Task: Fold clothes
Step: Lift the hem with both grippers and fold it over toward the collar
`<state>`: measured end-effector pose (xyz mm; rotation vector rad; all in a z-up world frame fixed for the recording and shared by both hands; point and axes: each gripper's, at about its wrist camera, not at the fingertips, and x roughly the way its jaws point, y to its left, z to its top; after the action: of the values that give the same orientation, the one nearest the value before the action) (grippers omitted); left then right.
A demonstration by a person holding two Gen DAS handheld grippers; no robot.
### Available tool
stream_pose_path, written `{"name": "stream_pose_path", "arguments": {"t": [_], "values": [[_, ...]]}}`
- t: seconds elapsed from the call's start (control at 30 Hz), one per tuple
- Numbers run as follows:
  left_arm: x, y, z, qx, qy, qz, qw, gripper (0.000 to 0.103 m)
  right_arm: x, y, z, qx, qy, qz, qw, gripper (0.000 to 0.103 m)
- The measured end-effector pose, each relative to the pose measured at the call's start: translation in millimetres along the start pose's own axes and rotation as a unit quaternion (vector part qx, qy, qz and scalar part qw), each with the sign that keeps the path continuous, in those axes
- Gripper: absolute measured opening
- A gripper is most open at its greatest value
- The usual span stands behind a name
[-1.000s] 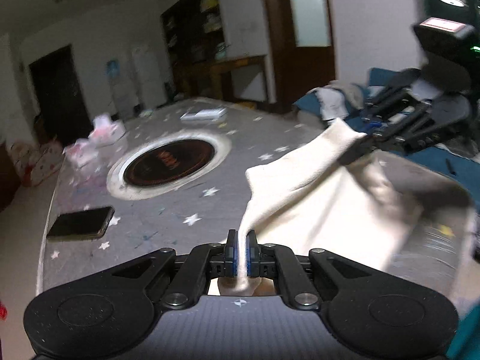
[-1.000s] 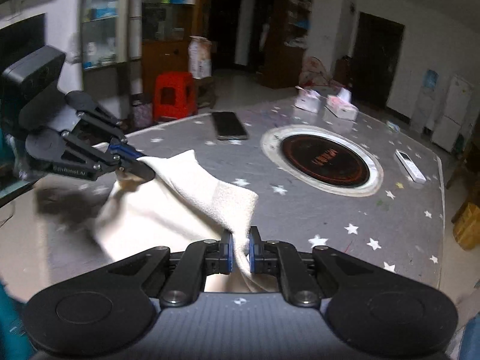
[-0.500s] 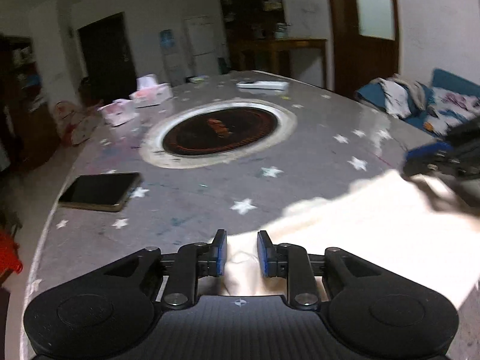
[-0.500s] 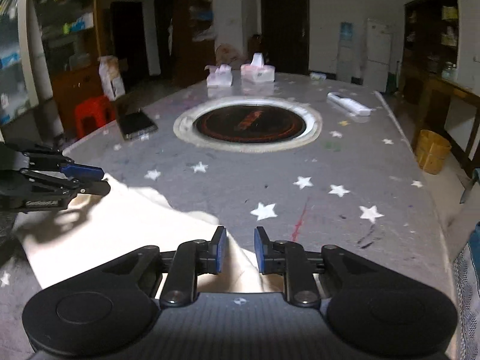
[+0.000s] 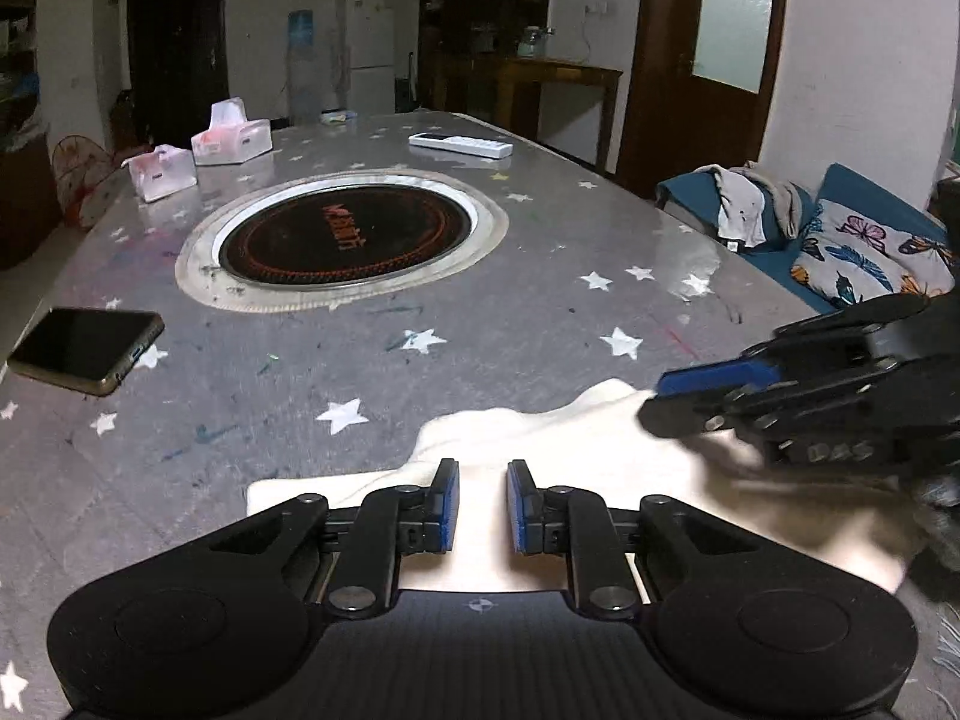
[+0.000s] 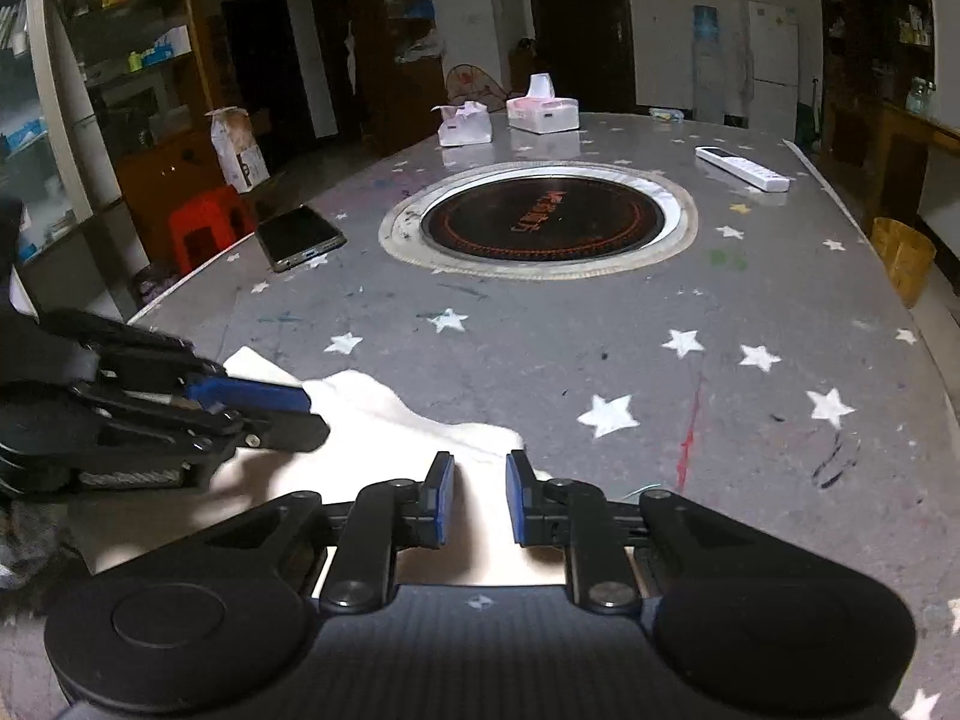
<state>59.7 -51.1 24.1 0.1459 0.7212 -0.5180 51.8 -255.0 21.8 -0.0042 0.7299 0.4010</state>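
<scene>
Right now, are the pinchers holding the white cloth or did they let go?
Let go. The left gripper and right gripper both stand open, and the cream-white cloth lies flat on the grey star-patterned table.

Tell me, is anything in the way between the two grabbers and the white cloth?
Nothing visible is. The white cloth lies flat on the table, right under both. The left gripper and right gripper are open just above it. The phone and remote sit farther away.

ahead: bare table (image 5: pixel 540 324) to cooktop ring (image 5: pixel 342 240) | left edge: phone (image 5: pixel 84 348) (flat) | far: tissue boxes (image 5: pixel 231 135), remote (image 5: pixel 461 145)
</scene>
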Motion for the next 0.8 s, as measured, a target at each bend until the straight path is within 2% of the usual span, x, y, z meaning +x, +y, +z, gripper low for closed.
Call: {"name": "stream_pose_path", "arguments": {"t": [0.2,0.3,0.43,0.63,0.8], "values": [[-1,0,-2,0.001,-0.006,0.0,1.0,0.019,-41,1,-13,-0.017,-0.024,-0.007,1.0,0.017],[-2,-1,-3,0.007,-0.009,0.003,0.9999,0.019,-51,4,-33,-0.027,-0.017,-0.016,0.999,0.017],[-5,-1,-3,0.007,-0.009,0.005,0.9999,0.02,-59,-12,-51,0.003,-0.009,-0.031,0.999,0.018],[-34,-8,-12,0.009,-0.036,-0.001,0.9993,0.02,-79,-36,-49,0.045,-0.034,-0.052,0.997,0.018],[-61,-17,-31,0.026,-0.05,-0.001,0.9984,0.021,-68,-34,-45,0.034,-0.025,-0.034,0.999,0.018]]}}
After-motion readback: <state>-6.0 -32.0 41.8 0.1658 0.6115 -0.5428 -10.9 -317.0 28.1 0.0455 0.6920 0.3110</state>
